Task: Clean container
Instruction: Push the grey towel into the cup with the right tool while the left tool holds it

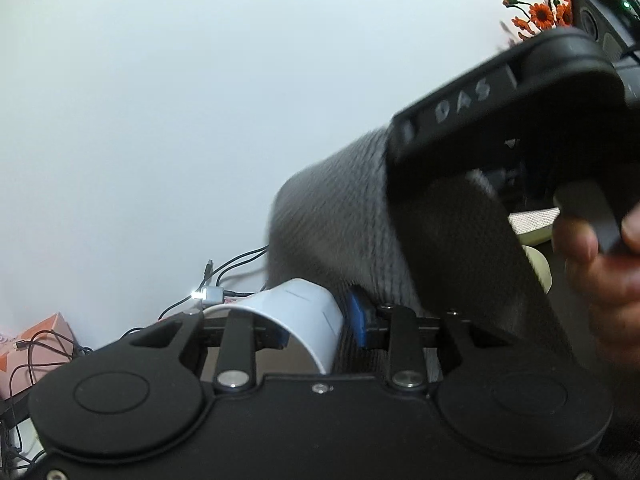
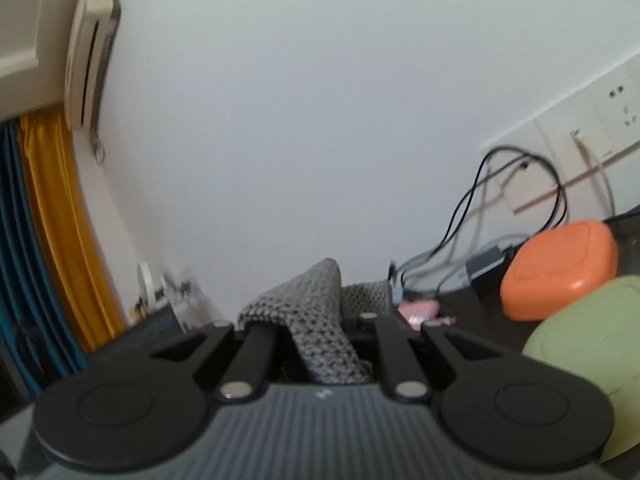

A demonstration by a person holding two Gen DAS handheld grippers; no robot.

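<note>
My left gripper (image 1: 320, 332) clamps the cup (image 1: 304, 312), tipped on its side, mouth toward me; right gripper (image 2: 316, 344) pinches the cloth (image 2: 316, 304).

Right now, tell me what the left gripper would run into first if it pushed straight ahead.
Probably the grey knitted cloth hanging from the right gripper, just beyond the white container that the left gripper holds. Depth is unclear; past it, only bare wall.
</note>
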